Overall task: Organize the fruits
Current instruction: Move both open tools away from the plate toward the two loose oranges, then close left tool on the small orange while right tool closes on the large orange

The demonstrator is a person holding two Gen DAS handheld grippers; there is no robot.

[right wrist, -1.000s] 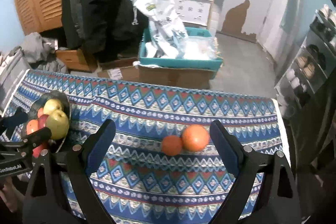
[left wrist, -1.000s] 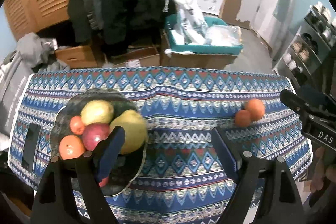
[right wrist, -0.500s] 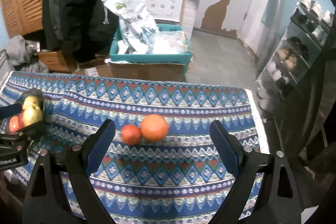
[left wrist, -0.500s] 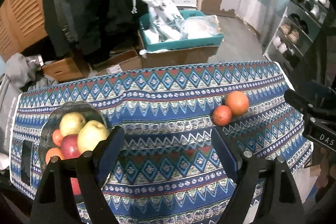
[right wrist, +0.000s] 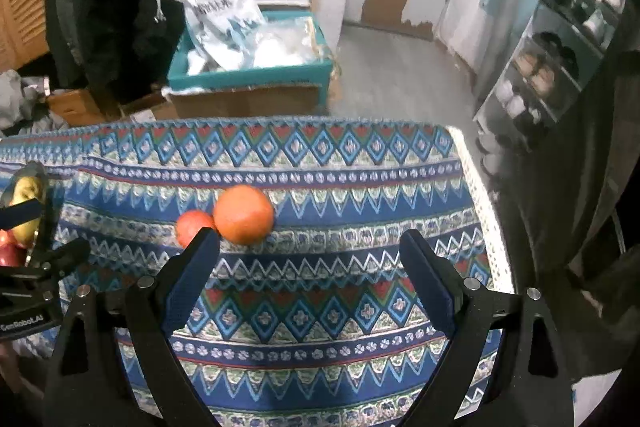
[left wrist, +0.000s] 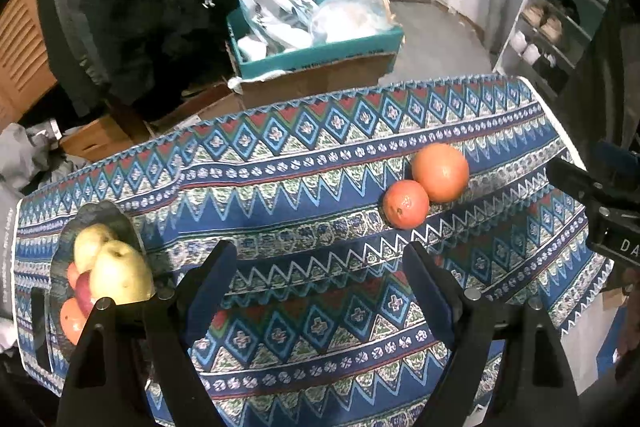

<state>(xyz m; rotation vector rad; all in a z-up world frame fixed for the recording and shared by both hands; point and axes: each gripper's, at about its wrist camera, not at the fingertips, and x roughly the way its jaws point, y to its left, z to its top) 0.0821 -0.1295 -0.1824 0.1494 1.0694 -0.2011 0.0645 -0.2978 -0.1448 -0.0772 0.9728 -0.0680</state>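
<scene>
Lying beyond the right tongs (right wrist: 310, 261), gaping empty, the touching oranges (right wrist: 243, 214) sit left of centre.

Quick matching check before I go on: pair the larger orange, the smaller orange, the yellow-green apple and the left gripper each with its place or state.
Things:
1. larger round orange
2. smaller reddish-orange fruit
3. yellow-green apple
4. left gripper

Places or states:
A. piled with other fruit on the dark plate
B. open, nothing between its jaws
C. on the patterned cloth, farther from the plate
D. on the cloth, touching its neighbour on the plate side

Pairs: 1-C, 2-D, 3-A, 4-B
</scene>
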